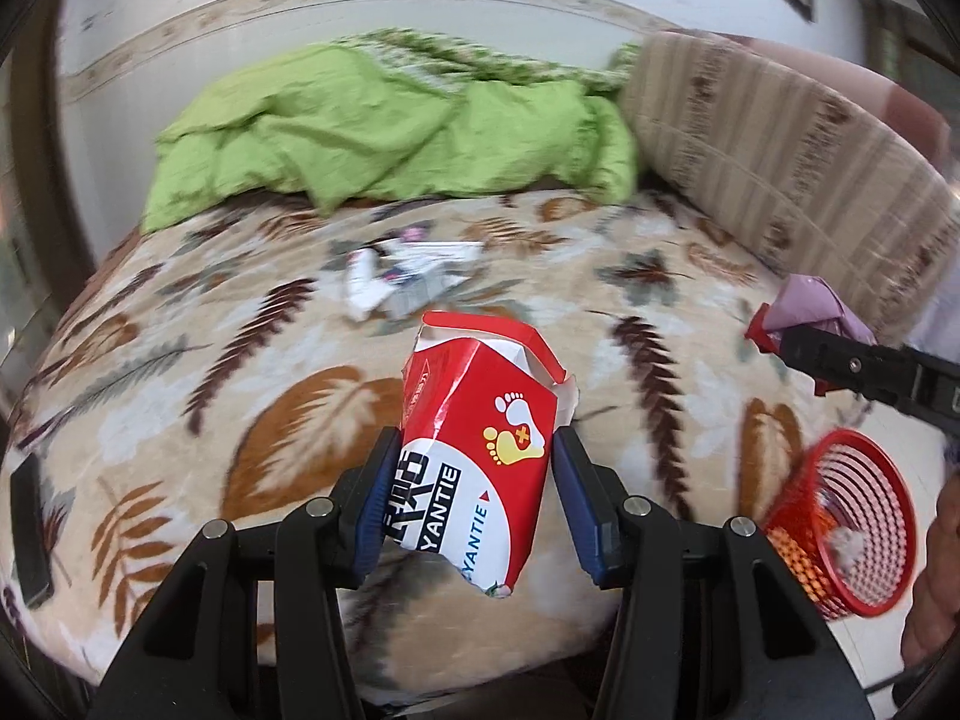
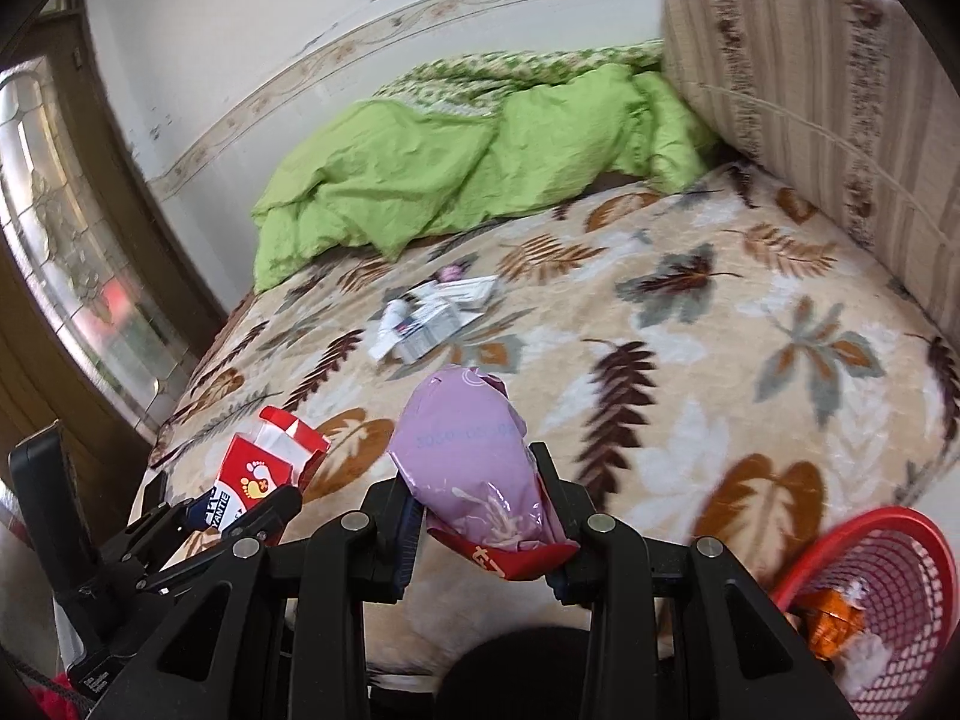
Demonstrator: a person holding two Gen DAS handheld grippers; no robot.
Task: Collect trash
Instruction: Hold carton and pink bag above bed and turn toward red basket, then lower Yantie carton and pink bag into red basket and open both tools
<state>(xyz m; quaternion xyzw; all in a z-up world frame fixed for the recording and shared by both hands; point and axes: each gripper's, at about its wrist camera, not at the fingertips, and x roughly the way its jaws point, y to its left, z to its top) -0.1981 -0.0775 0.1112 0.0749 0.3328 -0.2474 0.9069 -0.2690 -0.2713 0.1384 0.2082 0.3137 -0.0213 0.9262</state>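
Left hand-held gripper (image 1: 477,483) is pinching a torn red-and-white carton (image 1: 480,438) with a foot logo, blue pads pressing both sides, carton sitting upright between the fingers with its ripped flap open at 12 o'clock. The same carton (image 2: 258,477) is showing in the right wrist view at 9 o'clock, low left, held above the bed edge.

Right hand-held gripper (image 2: 480,516) is pinching a crumpled lilac plastic wrapper (image 2: 474,456) with a red strip at its lower end, wrapper bulging upward past the fingertips. From the left wrist view that wrapper (image 1: 816,309) is hanging at 3 o'clock, clamped in the black fingers.

Red mesh basket (image 1: 852,528) is sitting off the bed edge at 4 o'clock, near both grippers, tilting toward the camera; something orange and something white are lying inside it (image 2: 888,594).

More trash is lying on the bed: a loose pile of white papers and small packets (image 1: 402,282) at 12 o'clock beyond the carton, well apart from both grippers, also visible in the right view (image 2: 432,315).

Leaf-pattern blanket (image 1: 252,360) is covering the bed. Green duvet (image 1: 384,132) is bunching at the far end, striped cushion (image 1: 780,144) leaning at 2 o'clock.
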